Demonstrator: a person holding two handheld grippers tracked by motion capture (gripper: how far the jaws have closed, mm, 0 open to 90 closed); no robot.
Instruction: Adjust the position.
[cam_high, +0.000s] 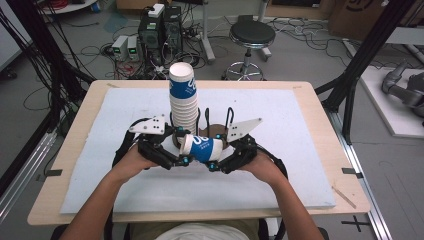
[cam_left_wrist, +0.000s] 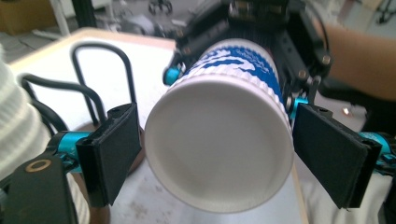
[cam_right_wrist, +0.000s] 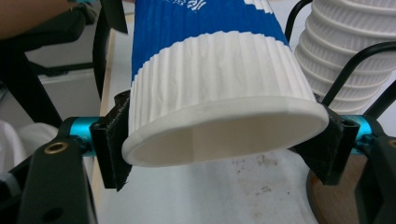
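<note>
A blue and white paper cup (cam_high: 202, 148) lies on its side in the air between both grippers, just in front of a tall stack of the same cups (cam_high: 182, 100). My right gripper (cam_right_wrist: 224, 140) is shut on the cup (cam_right_wrist: 210, 79) near its open rim, with a pad pressed on each side. My left gripper (cam_left_wrist: 217, 154) is open: its pads stand on either side of the cup's closed base (cam_left_wrist: 219, 144) without squeezing it. In the high view the left gripper (cam_high: 182, 161) and the right gripper (cam_high: 214, 165) face each other over the white mat.
The stack stands in a black wire holder (cam_high: 217, 131) on a round brown base, just behind the grippers. A white mat (cam_high: 300, 165) covers the wooden table (cam_high: 75, 130). On the floor beyond the table are a stool (cam_high: 251, 35) and computer gear (cam_high: 160, 30).
</note>
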